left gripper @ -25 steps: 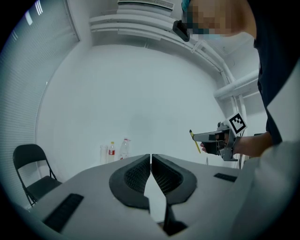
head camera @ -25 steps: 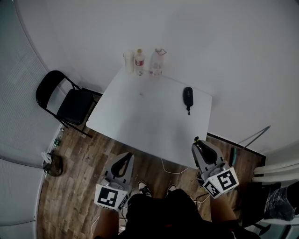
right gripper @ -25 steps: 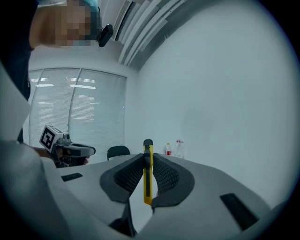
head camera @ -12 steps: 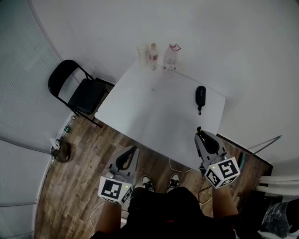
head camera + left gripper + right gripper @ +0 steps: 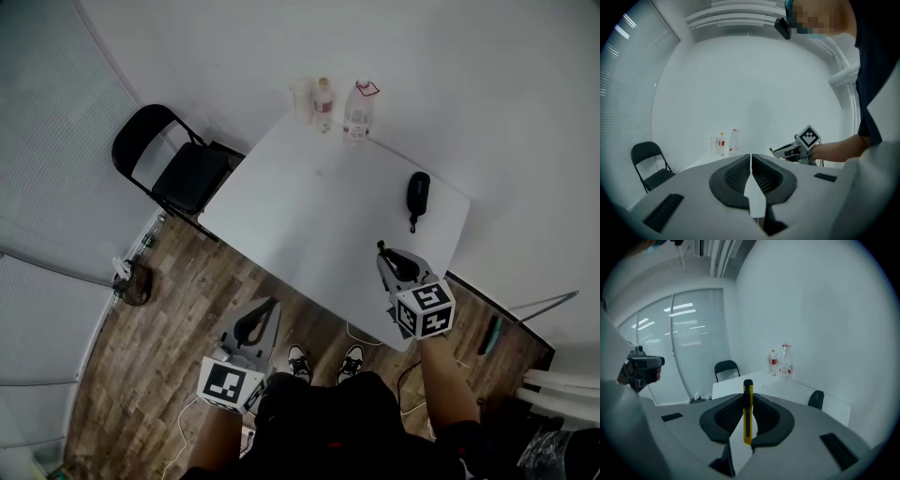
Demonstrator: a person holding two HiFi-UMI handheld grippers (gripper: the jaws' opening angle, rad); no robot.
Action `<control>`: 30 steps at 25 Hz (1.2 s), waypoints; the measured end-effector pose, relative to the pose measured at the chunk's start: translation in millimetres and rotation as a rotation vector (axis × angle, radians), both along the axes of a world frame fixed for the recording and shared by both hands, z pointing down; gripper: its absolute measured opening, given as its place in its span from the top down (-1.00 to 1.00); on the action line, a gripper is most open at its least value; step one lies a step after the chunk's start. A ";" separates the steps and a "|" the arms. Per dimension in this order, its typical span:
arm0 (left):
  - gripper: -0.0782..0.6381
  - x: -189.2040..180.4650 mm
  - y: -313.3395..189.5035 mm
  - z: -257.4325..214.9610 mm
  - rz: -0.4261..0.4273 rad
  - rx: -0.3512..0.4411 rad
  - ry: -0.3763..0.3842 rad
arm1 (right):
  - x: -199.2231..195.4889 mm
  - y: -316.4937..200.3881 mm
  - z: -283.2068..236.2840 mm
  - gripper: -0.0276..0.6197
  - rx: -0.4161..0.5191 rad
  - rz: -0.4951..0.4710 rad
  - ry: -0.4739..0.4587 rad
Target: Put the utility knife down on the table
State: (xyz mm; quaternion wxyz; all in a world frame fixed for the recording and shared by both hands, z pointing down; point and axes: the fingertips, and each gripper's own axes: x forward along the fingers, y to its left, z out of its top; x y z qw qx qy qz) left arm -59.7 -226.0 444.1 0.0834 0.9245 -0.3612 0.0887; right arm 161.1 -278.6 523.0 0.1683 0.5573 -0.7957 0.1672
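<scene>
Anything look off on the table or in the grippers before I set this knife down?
Nothing stands out. The utility knife sits straight between the right gripper's jaws. The left gripper is shut and empty. The bottles stand upright and the black case lies flat on the table.

Cup (image 5: 300, 95), small bottle (image 5: 323, 96) and larger bottle (image 5: 357, 105) stand in a row, black pouch (image 5: 418, 192) apart, folding chair (image 5: 183, 173) aside.
</scene>
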 end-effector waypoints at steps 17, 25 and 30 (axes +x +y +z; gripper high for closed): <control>0.70 -22.0 2.3 24.7 -0.087 -0.057 -0.033 | -7.2 -22.1 209.9 0.69 -0.515 -0.164 0.224; 0.70 -23.2 -2.2 27.4 -0.078 -0.065 -0.042 | -13.8 -15.4 232.5 0.69 -0.583 -0.194 0.247; 0.70 -25.6 -4.3 27.3 -0.078 -0.065 -0.040 | -14.8 -12.0 242.6 0.69 -0.616 -0.207 0.262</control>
